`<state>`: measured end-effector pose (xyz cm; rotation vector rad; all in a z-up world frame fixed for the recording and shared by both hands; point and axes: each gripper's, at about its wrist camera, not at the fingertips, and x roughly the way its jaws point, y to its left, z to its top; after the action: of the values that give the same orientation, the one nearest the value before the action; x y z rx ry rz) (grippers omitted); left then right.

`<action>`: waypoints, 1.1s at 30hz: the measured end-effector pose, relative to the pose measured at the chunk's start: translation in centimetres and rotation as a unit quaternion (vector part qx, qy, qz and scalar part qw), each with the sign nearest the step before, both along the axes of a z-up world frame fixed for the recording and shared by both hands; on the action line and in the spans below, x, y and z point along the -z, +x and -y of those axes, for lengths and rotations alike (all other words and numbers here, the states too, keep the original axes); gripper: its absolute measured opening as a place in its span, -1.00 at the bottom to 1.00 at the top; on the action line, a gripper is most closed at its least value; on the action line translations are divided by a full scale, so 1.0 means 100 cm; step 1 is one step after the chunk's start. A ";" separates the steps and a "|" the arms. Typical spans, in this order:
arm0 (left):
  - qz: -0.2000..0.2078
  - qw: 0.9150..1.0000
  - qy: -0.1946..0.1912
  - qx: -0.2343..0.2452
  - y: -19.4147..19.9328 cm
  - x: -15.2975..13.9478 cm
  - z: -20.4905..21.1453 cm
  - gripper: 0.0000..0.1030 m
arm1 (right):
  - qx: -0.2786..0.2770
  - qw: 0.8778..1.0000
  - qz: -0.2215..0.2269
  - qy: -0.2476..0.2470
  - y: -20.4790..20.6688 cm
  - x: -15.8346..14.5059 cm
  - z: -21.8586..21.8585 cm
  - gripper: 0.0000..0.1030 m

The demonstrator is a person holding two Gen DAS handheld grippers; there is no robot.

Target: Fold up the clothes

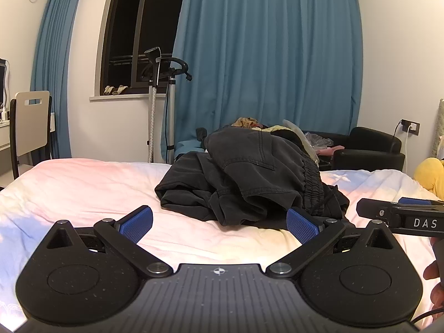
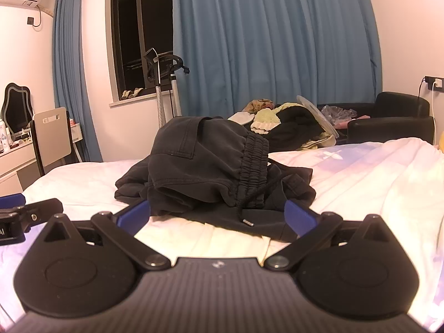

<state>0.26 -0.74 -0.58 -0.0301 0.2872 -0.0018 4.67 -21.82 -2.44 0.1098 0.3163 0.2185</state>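
Blue curtains (image 1: pixel 266 63) hang across the far wall beside a dark window (image 1: pixel 138 33), and a garment steamer (image 1: pixel 155 97) stands on its pole in front of them. Below, a bed (image 1: pixel 83 188) with a pale, pink-tinted sheet fills the lower part of both views. A black armchair (image 2: pixel 394 116) sits past the bed's far right corner. In the middle of the bed lies a crumpled heap of black trousers (image 2: pixel 205 161), their gathered elastic waistband (image 2: pixel 252 163) upward and a drawstring (image 2: pixel 247 216) trailing toward the cameras. More loose clothes (image 2: pixel 277 119) are piled behind them. The left gripper (image 1: pixel 219 222) hovers just short of the heap with its blue-padded fingers (image 1: pixel 137 223) spread wide and holding nothing. The right gripper (image 2: pixel 216 216) sits beside it, fingers (image 2: pixel 301 216) equally wide, their tips at the near edge of the trousers.
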 end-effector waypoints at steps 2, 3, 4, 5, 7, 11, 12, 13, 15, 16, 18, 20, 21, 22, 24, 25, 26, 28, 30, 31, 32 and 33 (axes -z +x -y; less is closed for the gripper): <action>0.000 1.000 0.000 0.000 0.000 0.000 0.000 1.00 | 0.000 1.000 0.000 0.001 -0.001 -0.001 0.000 1.00; -0.001 1.000 0.001 -0.001 -0.001 0.000 0.000 1.00 | 0.000 1.000 0.001 0.001 -0.002 -0.001 0.000 1.00; -0.001 1.000 0.002 -0.001 -0.001 0.000 0.001 1.00 | 0.000 1.000 0.001 0.002 -0.002 -0.001 0.000 1.00; -0.002 1.000 0.003 -0.001 -0.002 0.000 0.001 1.00 | -0.001 1.000 0.001 0.004 -0.002 -0.002 0.000 1.00; -0.002 1.000 0.010 0.003 -0.003 0.000 0.003 1.00 | 0.000 1.000 -0.001 0.011 -0.002 -0.003 0.001 1.00; -0.009 0.999 0.046 0.009 0.001 0.004 0.012 1.00 | 0.009 1.000 -0.001 0.025 -0.003 -0.008 0.004 1.00; -0.008 0.998 0.062 0.010 0.003 0.006 0.016 1.00 | 0.013 1.000 -0.002 0.027 -0.001 -0.009 0.006 1.00; -0.008 0.997 0.077 0.012 0.005 0.008 0.020 1.00 | 0.017 0.999 -0.003 0.030 0.000 -0.010 0.008 1.00; -0.006 0.993 0.114 0.018 0.014 0.011 0.030 1.00 | 0.026 0.999 -0.006 0.036 0.002 -0.012 0.011 1.00; -0.003 0.990 0.138 0.024 0.019 0.013 0.036 1.00 | 0.031 0.999 -0.007 0.042 0.005 -0.012 0.015 1.00; 0.004 0.981 0.192 0.038 0.032 0.018 0.051 1.00 | 0.039 0.997 -0.007 0.060 0.010 -0.013 0.024 1.00; 0.012 0.967 0.248 0.056 0.047 0.025 0.067 1.00 | 0.045 0.995 -0.005 0.086 0.016 -0.014 0.036 1.00; 0.012 0.959 0.274 0.066 0.056 0.030 0.076 1.00 | 0.048 0.994 -0.005 0.097 0.019 -0.014 0.042 1.00; 0.011 0.951 0.299 0.076 0.067 0.035 0.085 1.00 | 0.053 0.994 -0.004 0.101 0.023 -0.013 0.047 1.00; 0.013 0.933 0.346 0.095 0.090 0.046 0.103 1.00 | 0.060 0.992 -0.004 0.106 0.031 -0.011 0.056 1.00; 0.012 0.924 0.368 0.103 0.102 0.051 0.111 1.00 | 0.063 0.992 -0.005 0.109 0.035 -0.010 0.061 1.00; 0.010 0.915 0.389 0.109 0.114 0.056 0.120 1.00 | 0.065 0.992 -0.007 0.111 0.039 -0.008 0.065 1.00; 0.007 0.893 0.433 0.122 0.139 0.066 0.137 1.00 | 0.067 0.991 -0.013 0.113 0.046 -0.003 0.071 1.00; 0.007 0.867 0.478 0.137 0.164 0.080 0.154 0.99 | 0.070 0.991 -0.018 0.115 0.054 0.002 0.077 1.00; 0.005 0.855 0.499 0.144 0.176 0.086 0.161 0.98 | 0.073 0.990 -0.022 0.119 0.057 0.006 0.081 1.00; 0.003 0.842 0.519 0.151 0.187 0.092 0.168 0.98 | 0.076 0.989 -0.026 0.124 0.061 0.010 0.085 1.00; 0.002 0.826 0.542 0.155 0.199 0.100 0.175 0.97 | 0.079 0.988 -0.029 0.133 0.064 0.014 0.090 1.00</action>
<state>20.13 -18.27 -10.53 1.1602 0.2538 -0.1627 11.12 -30.82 -3.80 0.4043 0.3346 0.0985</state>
